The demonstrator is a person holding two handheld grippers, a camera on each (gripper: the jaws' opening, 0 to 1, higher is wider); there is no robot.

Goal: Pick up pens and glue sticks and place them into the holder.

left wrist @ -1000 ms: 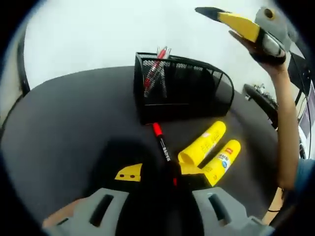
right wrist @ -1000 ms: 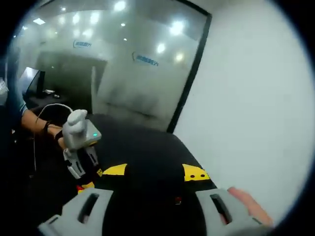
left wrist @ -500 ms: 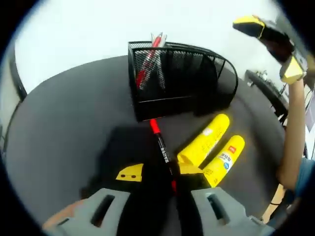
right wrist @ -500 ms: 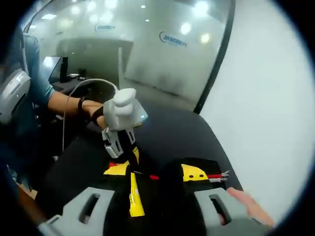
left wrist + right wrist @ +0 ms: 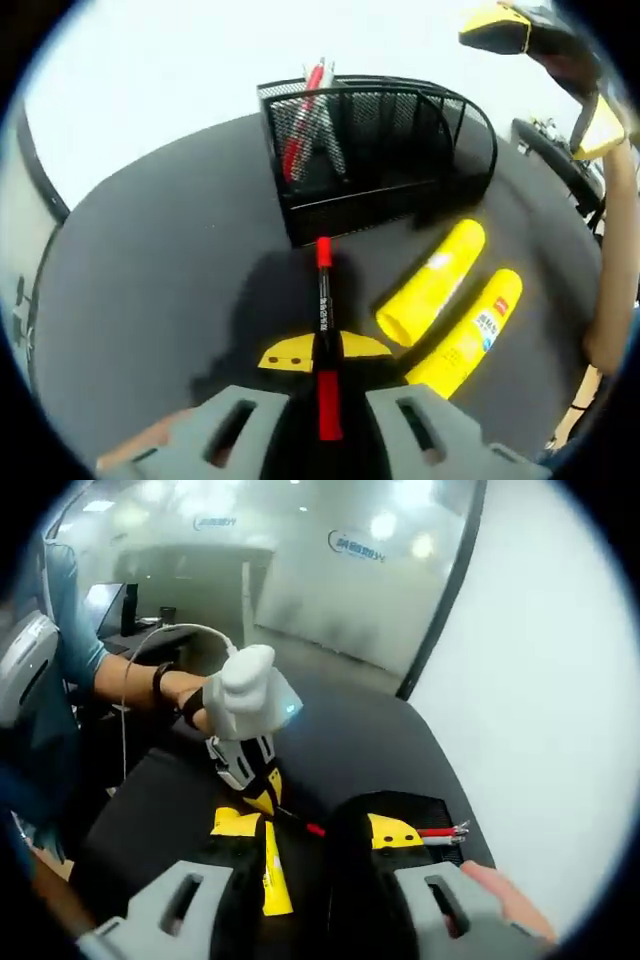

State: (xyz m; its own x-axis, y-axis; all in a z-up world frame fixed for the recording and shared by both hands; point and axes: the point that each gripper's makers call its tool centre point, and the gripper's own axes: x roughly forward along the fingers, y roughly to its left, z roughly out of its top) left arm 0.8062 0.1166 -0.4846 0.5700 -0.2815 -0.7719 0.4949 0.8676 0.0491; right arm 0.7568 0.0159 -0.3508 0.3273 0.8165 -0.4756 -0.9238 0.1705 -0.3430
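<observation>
Gripping the thin, stiff, light red-capped black pen mid-barrel, the left claw holds it; right claw gapes empty.

A red pen is being gripped between the left gripper fingers. It is being pointed at the mesh holder. Two glue sticks are lying beside it on the desk.

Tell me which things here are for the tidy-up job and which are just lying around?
For the job:
- red pen, gripped in the left tool
- two yellow glue sticks on the table
- black mesh holder, with pens already inside

Just around:
- glass wall
- monitor on a desk behind
</observation>
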